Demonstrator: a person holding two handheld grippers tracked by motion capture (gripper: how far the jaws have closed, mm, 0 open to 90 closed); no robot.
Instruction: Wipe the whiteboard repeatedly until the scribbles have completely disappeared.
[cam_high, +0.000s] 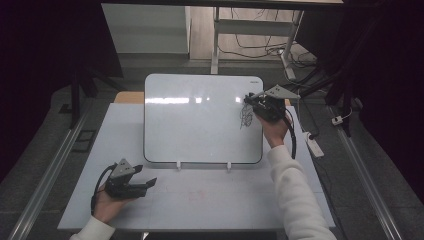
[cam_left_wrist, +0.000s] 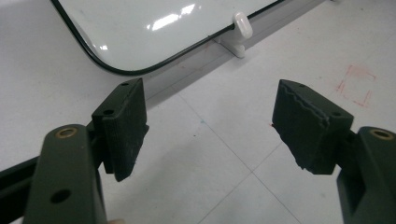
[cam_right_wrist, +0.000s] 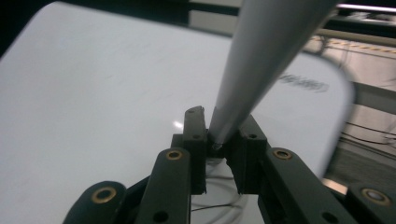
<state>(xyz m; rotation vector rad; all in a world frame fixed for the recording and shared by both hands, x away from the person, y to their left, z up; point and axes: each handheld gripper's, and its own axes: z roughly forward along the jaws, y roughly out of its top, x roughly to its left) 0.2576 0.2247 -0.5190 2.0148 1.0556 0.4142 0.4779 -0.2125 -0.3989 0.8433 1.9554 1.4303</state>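
A whiteboard (cam_high: 200, 125) lies propped on the white table (cam_high: 235, 200). A black scribble (cam_high: 246, 116) marks its right side. My right gripper (cam_high: 251, 103) hovers at that scribble, held by a hand in a white sleeve. In the right gripper view, my right gripper (cam_right_wrist: 222, 128) is shut on a grey-white marker (cam_right_wrist: 261, 60) whose body rises toward the camera, with the whiteboard (cam_right_wrist: 93, 93) beneath and thin black lines (cam_right_wrist: 219, 205) under the jaws. My left gripper (cam_high: 149, 184) rests low over the table's front left. It stands open (cam_left_wrist: 210, 126) with nothing between its pads.
Two white clips (cam_high: 178, 165) (cam_high: 228, 165) hold the board's near edge; one clip (cam_left_wrist: 242, 25) shows in the left gripper view. Faint red marks (cam_high: 197, 195) (cam_left_wrist: 357, 86) are on the table. A power strip (cam_high: 314, 145) and cables lie on the floor to the right.
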